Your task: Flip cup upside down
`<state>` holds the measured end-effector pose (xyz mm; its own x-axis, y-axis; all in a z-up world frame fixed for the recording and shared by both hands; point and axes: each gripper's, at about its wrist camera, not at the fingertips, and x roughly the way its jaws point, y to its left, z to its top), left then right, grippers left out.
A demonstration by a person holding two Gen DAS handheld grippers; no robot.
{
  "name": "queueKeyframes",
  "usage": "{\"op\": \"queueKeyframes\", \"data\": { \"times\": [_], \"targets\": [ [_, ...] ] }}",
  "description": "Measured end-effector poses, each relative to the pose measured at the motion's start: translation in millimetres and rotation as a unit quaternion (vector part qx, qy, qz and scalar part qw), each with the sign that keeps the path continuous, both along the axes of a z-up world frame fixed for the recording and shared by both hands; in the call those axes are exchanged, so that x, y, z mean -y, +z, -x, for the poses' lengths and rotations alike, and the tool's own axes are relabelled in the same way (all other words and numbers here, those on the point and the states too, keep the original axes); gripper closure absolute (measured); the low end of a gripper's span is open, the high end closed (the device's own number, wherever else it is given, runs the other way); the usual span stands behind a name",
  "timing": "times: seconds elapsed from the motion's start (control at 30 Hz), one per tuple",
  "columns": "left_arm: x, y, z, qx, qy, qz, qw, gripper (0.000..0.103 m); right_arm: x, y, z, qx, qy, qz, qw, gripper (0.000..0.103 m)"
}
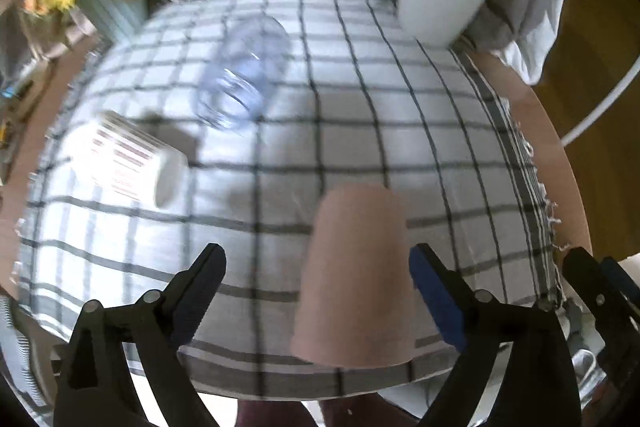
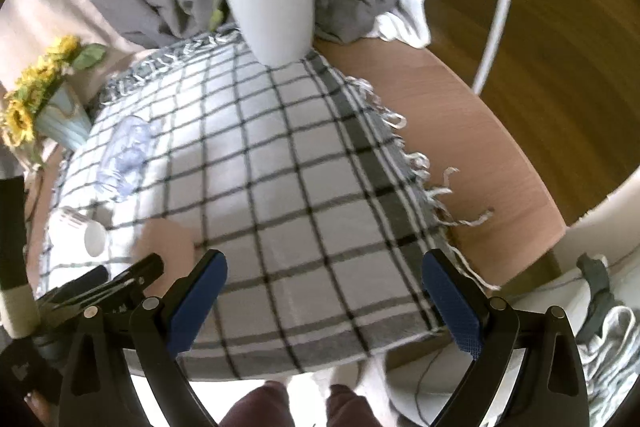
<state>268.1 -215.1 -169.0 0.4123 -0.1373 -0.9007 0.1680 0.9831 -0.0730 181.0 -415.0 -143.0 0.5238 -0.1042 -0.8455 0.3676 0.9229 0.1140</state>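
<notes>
A tan paper cup (image 1: pixel 354 279) stands upside down on the checked cloth (image 1: pixel 360 131), rim down, near the table's front edge. My left gripper (image 1: pixel 318 263) is open, its jaws wide on either side of the cup, the right pad (image 1: pixel 438 303) close beside it, not gripping. The cup also shows in the right wrist view (image 2: pixel 168 241) at the left, behind the left gripper's tip. My right gripper (image 2: pixel 322 269) is open and empty over the cloth's front right part.
A clear plastic cup (image 1: pixel 244 75) and a white printed cup (image 1: pixel 132 159) lie on their sides on the cloth. A white plant pot (image 2: pixel 276 19) stands at the back, a sunflower vase (image 1: pixel 108 3) at back left. Bare wooden table (image 2: pixel 460 131) lies right of the cloth.
</notes>
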Motion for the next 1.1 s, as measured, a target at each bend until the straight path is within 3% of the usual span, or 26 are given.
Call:
{"op": "queueKeyframes", "data": {
  "times": [0.17,0.33,0.53,0.6,0.83,1.0,1.1],
  "targets": [
    [-31,14,-2,0.006,0.01,0.012,0.9999,0.009,-22,7,-24,0.001,0.036,-0.017,0.999,0.005],
    [-54,15,0,0.016,0.023,-0.007,0.9996,0.009,-53,2,-52,-0.015,0.086,-0.04,0.995,0.005],
    [-80,11,-4,0.017,0.032,-0.028,0.9989,0.009,-85,-24,-85,-0.051,0.129,-0.094,0.986,0.011],
    [-85,10,-7,0.016,0.033,-0.027,0.999,0.009,-91,-36,-95,-0.074,0.126,-0.106,0.984,0.019],
    [-95,3,-16,0.009,0.028,-0.03,0.9991,0.009,-108,-49,-117,-0.096,0.14,-0.121,0.978,0.019],
    [-100,-4,-23,0.002,0.034,-0.034,0.9988,0.009,-110,-68,-133,-0.135,0.134,-0.133,0.973,0.019],
    [-103,-9,-27,0.0,0.036,-0.037,0.9986,0.009,-110,-78,-137,-0.154,0.13,-0.144,0.969,0.027]
  ]
}}
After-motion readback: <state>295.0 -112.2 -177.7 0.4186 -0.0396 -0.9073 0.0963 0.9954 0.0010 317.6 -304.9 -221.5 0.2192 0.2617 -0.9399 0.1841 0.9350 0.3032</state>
